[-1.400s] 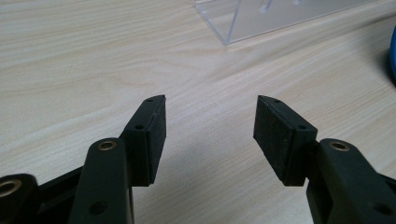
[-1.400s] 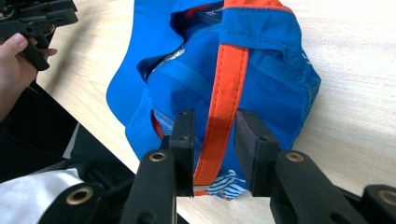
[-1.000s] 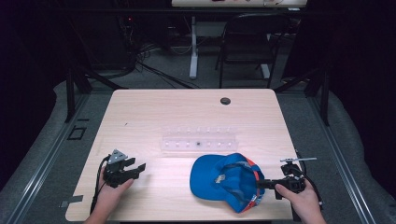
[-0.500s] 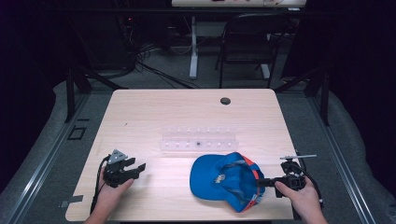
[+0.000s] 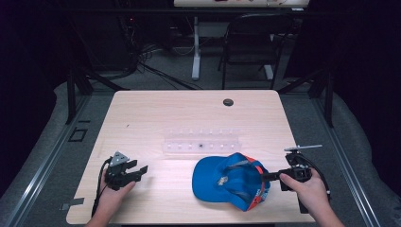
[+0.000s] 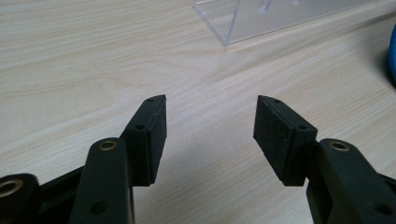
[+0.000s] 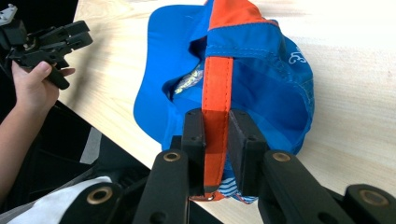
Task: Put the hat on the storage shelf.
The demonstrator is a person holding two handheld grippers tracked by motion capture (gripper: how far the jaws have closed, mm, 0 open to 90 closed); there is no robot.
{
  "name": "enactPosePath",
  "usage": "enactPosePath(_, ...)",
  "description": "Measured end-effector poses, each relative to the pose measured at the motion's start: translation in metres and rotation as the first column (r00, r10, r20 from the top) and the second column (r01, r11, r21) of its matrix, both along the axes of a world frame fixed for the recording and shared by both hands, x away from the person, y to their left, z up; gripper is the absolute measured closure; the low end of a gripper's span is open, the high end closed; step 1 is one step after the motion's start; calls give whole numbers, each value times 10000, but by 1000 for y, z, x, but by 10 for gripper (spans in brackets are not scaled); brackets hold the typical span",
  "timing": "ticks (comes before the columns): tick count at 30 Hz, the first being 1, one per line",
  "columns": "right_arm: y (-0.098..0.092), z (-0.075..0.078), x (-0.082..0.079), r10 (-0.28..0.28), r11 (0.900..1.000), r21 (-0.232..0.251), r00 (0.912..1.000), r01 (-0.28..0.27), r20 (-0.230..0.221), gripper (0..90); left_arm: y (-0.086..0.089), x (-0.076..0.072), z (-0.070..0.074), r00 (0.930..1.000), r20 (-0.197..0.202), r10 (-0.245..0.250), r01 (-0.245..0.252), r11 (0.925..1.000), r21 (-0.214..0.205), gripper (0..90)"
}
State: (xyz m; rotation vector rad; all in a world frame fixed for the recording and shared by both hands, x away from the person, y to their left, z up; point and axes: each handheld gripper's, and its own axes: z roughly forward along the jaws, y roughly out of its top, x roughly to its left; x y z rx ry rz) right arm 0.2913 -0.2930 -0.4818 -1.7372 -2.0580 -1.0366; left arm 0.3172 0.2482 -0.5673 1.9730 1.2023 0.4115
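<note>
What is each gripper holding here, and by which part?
The right gripper is shut on the blue cap, pinching its orange strap at the back edge. The left gripper is open and holds nothing.

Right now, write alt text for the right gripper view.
The right gripper is shut on the orange strap of a blue cap lying on a pale wooden table. At upper left, a hand holds the left gripper, open.

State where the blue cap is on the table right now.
In the high view the blue cap lies near the table's front edge, right of centre, just in front of the clear rack, its orange strap pinched by the right gripper.
</note>
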Motion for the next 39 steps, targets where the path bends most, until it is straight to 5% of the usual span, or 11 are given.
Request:
enactPosePath(15,6,27,19,245,9995,-203,9975,-259,-656,780,0,0,0,9999,-23,-132,132,9999,28,448)
enactPosePath(32,27,64,29,562,9917,-1117,9959,-638,-703,781,-1,0,0,9999,-42,-111,112,9999,10,448)
enactPosePath(39,37,80,33,695,9807,-1775,9949,-815,-727,781,-2,0,0,9999,-6,-115,115,9999,33,448)
